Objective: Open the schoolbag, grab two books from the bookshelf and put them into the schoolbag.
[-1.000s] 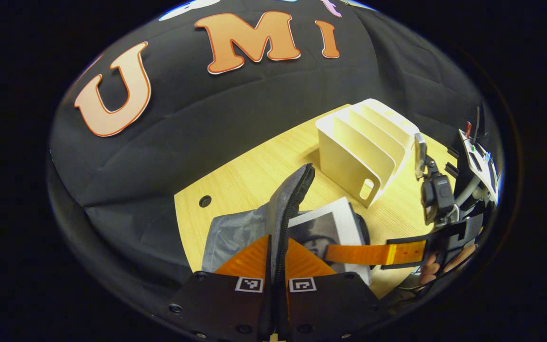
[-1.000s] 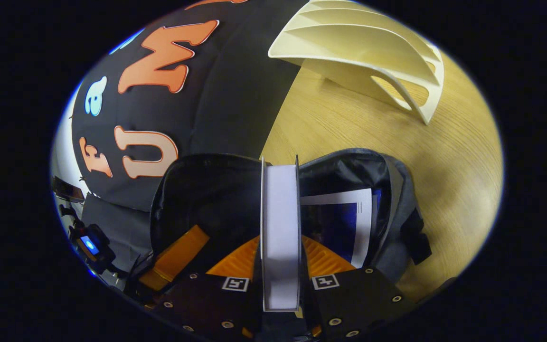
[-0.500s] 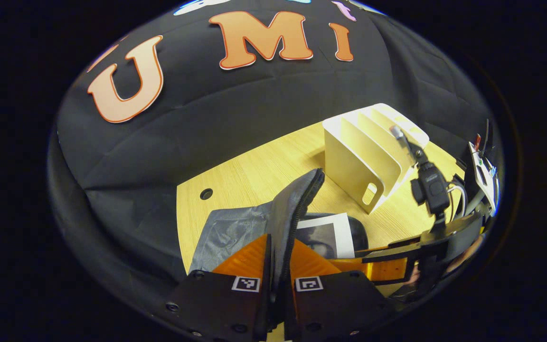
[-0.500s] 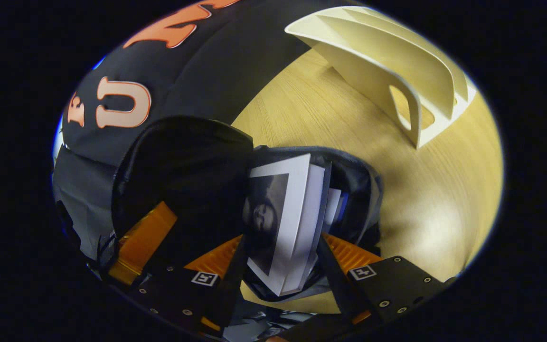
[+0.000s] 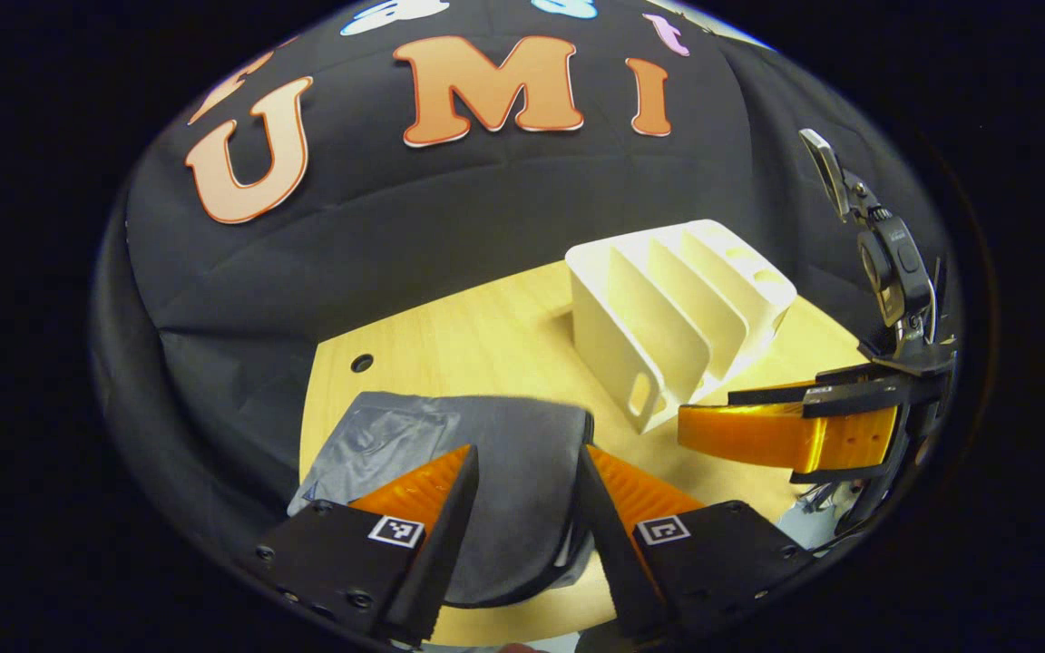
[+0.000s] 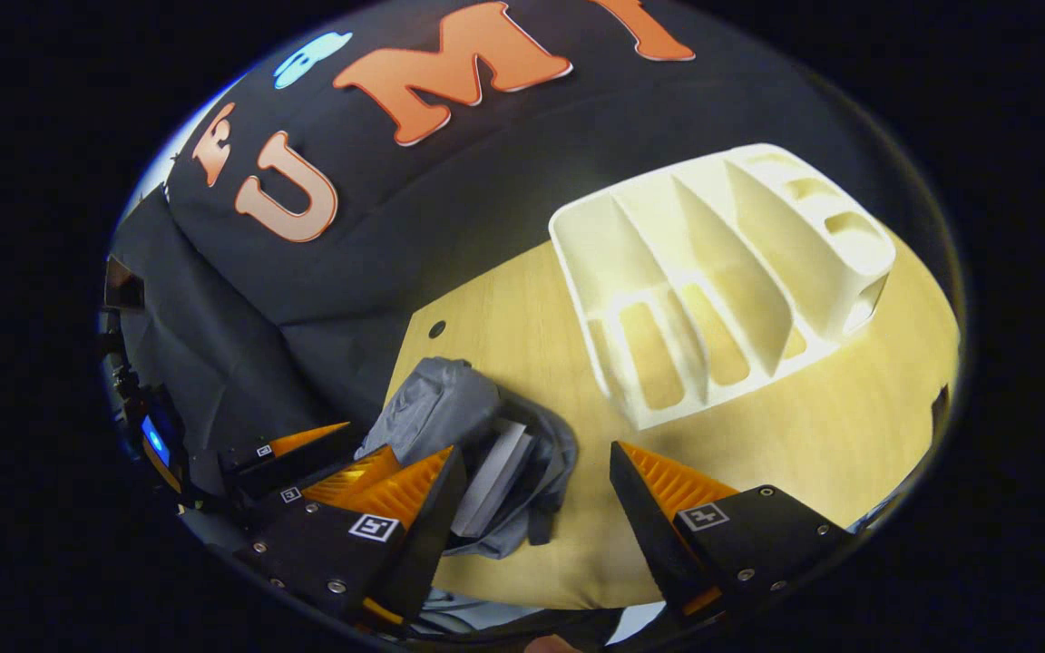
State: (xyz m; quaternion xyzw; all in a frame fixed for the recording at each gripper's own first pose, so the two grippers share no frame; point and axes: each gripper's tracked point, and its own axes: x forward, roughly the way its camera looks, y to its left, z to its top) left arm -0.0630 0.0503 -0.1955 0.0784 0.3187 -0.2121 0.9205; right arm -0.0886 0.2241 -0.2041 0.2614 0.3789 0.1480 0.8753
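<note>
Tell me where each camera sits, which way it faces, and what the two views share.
Left gripper view: rides the left gripper, facing the schoolbag and bookshelf; its open jaws show below, the right gripper at right.
Right gripper view: rides the right gripper, looking down on the table; open jaws below, the left gripper at left.
Shared: schoolbag, bookshelf, table.

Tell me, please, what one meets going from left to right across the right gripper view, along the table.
Left gripper at the table's left edge → grey schoolbag → white book poking from its opening → bare wooden table; behind, the empty cream bookshelf stands right of the bag.
</note>
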